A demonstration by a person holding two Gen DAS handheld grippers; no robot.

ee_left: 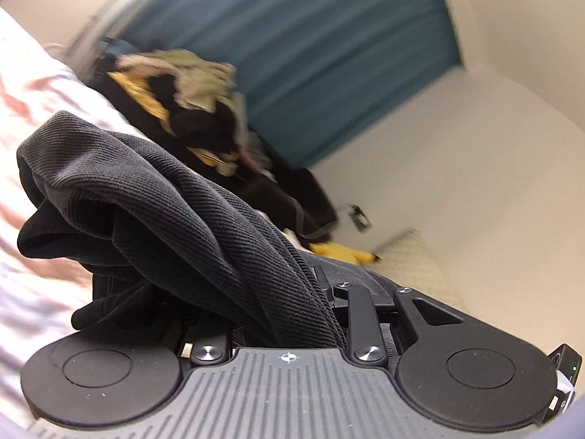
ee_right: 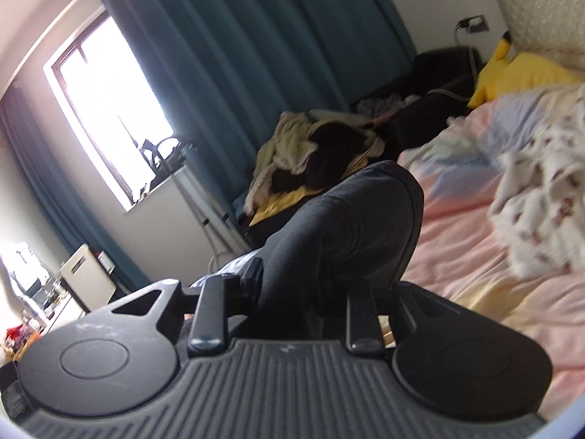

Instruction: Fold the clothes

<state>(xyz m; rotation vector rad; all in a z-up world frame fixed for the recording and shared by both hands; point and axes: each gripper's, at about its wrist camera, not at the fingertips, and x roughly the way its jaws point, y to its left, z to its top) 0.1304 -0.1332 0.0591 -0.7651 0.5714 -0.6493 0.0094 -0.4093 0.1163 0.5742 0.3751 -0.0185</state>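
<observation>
A dark grey ribbed garment [ee_left: 146, 190] bunches up in thick folds in front of my left gripper [ee_left: 252, 292]. It hides most of both fingers, and the jaws are shut on the cloth. In the right wrist view the same dark garment [ee_right: 351, 219] rises as a hump out of my right gripper [ee_right: 310, 278], which is also shut on it. Only the left finger [ee_right: 256, 274] shows beside the fabric. Both grippers hold the garment up above the pink bed sheet [ee_right: 457, 226].
A heap of mixed clothes [ee_right: 310, 146] lies at the bed's far side in front of the teal curtain [ee_right: 237, 55]. A floral quilt [ee_right: 541, 190] is crumpled at right, and a yellow plush [ee_right: 519, 69] lies behind it. A window [ee_right: 109, 109] is at left.
</observation>
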